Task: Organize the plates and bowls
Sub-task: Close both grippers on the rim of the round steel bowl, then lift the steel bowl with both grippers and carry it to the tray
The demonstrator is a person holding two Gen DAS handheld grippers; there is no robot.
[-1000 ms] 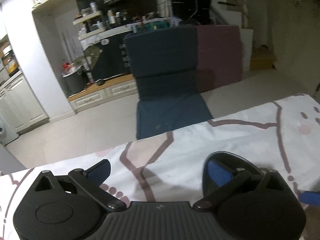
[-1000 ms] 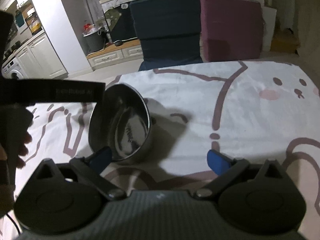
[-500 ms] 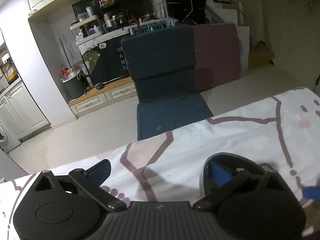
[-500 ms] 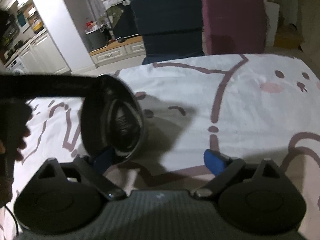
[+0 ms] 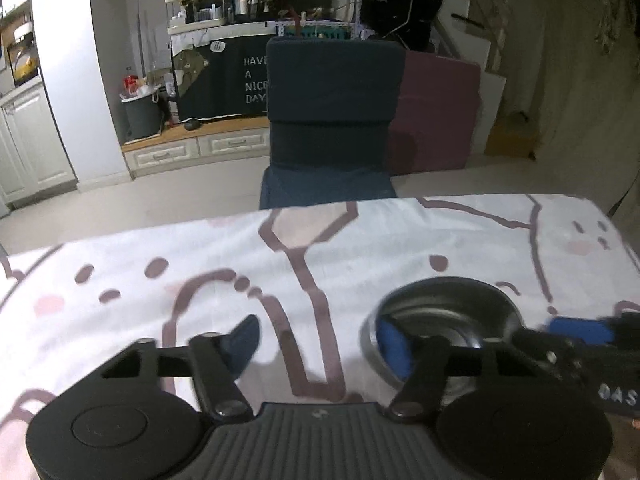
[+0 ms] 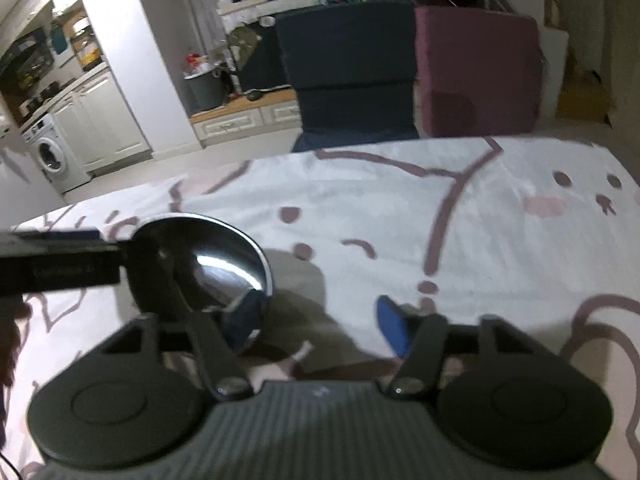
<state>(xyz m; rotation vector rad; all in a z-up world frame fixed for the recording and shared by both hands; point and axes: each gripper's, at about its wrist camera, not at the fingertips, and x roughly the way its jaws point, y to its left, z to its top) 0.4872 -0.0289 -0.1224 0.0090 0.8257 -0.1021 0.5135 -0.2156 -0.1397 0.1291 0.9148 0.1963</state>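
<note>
Both grippers' jaws just narrowed from wide. Left gripper (image 5: pixel 316 344) now half-closed, nothing between pads. Right gripper (image 6: pixel 320 320) same, empty. Steel bowl (image 5: pixel 448 320) on cartoon tablecloth (image 5: pixel 360 248), straddled: left's right finger (image 5: pixel 394 344) inside rim; right's left finger (image 6: pixel 244 316) at near wall. Left nearer.

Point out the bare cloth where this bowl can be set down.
Free: the patterned cloth right of the metal bowl, out to its far edge by the maroon cushion. Crowded: around the bowl, where the left gripper and right gripper meet.
</note>
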